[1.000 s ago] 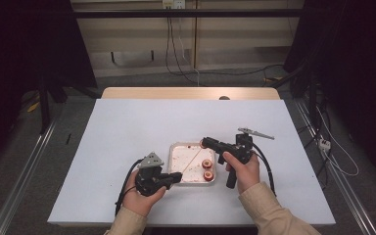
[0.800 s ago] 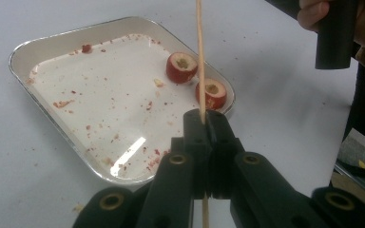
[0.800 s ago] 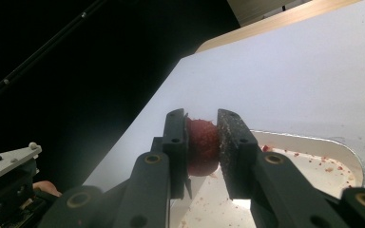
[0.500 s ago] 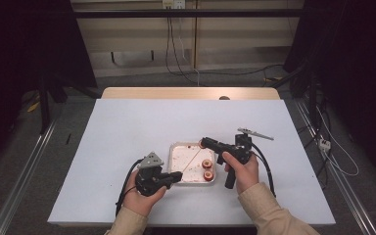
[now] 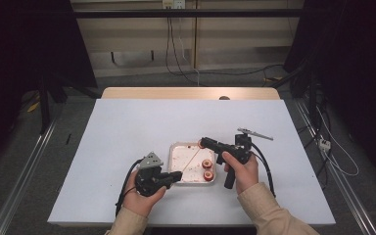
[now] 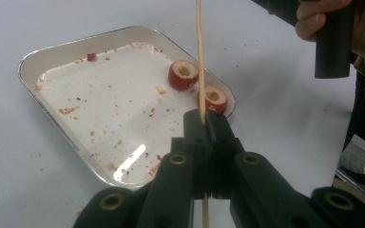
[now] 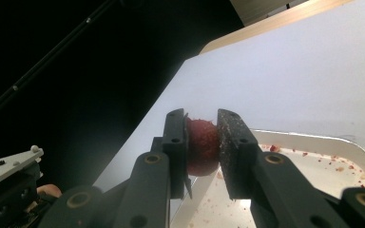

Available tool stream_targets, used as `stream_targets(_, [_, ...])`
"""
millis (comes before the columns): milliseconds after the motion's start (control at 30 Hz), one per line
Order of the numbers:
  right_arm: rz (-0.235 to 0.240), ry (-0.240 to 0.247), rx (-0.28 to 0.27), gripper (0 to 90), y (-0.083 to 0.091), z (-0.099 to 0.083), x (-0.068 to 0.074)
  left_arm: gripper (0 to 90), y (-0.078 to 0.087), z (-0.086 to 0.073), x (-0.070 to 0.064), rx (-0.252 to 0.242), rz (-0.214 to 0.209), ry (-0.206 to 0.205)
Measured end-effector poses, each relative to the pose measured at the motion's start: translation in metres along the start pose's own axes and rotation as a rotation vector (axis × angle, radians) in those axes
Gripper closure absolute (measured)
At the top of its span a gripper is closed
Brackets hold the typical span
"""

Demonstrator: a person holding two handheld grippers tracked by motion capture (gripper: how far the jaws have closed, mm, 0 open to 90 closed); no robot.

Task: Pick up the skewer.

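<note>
My left gripper (image 6: 204, 124) pinches the thin wooden skewer (image 6: 199, 52), whose long axis runs up toward my right gripper (image 7: 202, 142), clamped on a round red fruit (image 7: 202, 145), seemingly over the white metal tray (image 5: 176, 147).

Left gripper (image 5: 178, 176) low at the near side, jaws pressed together, aimed right. Right gripper (image 5: 203, 142) raised, pointing left, jaws clamped. Both hands wrapped round the handles.
</note>
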State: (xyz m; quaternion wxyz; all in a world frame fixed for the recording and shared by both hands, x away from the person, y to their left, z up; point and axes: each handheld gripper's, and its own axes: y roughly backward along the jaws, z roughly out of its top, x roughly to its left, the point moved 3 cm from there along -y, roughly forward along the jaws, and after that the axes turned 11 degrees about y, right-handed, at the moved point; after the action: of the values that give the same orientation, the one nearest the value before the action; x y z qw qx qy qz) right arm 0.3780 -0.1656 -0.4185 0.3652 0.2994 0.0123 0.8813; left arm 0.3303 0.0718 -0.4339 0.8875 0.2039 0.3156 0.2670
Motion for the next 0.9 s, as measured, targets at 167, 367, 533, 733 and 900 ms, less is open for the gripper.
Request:
stream_targets(167, [0.003,-0.011,-0.01,74.5,-0.0006,-0.0002,-0.0002,89.2,-0.0013,0.0003,-0.0007,-0.016,0.002,0.004])
stream_targets(367, [0.01,-0.026,-0.015,74.5,-0.0011,-0.0011,0.0024,89.2,-0.005,0.0004,-0.0006,-0.023,-0.005,0.014])
stream_targets(533, [0.022,-0.03,-0.001,74.4,-0.0036,-0.0029,0.0033,89.3,-0.0063,-0.0002,-0.0006,-0.009,0.001,0.013])
stream_targets(733, [0.038,-0.03,0.017,74.5,-0.0058,-0.0056,0.0079,89.5,-0.0076,0.0004,-0.0005,-0.01,-0.001,0.026])
stream_targets(900, [0.04,-0.027,0.01,74.5,-0.0051,-0.0054,0.0085,89.5,-0.0093,0.0006,-0.0014,-0.016,0.009,0.029])
